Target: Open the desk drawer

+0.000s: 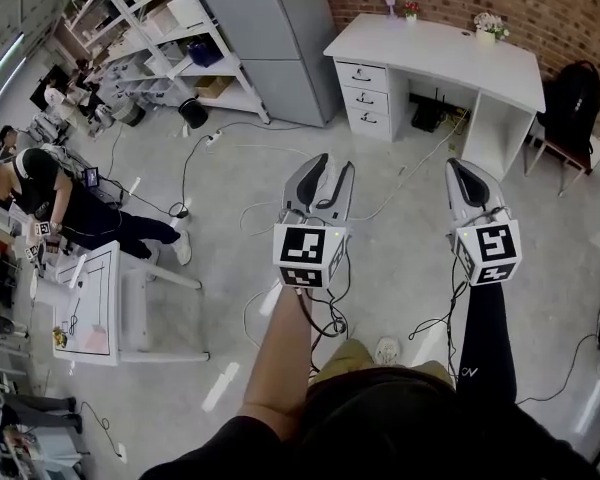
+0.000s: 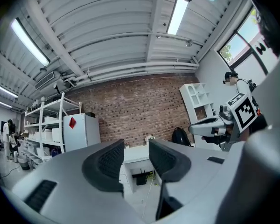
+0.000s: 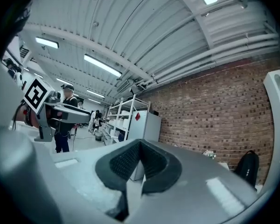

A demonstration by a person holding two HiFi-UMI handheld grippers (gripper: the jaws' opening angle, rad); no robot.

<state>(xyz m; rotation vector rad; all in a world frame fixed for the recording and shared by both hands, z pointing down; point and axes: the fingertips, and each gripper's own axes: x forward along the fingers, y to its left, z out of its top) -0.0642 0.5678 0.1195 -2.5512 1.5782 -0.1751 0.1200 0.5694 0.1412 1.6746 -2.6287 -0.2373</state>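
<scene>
Red-diamond-labelled cabinet (image 2: pixel 81 134) beside white desk (image 1: pixel 460 53)

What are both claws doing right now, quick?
Left claw: open, holding nothing.
Right claw: closed, holding nothing.

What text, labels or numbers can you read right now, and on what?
Nothing legible.
Left marker cube, right marker cube: black-and-white square patterns, no letters.
Red diamond on cabinet: no print readable.
White mark on black sleeve: too small to read.
</scene>
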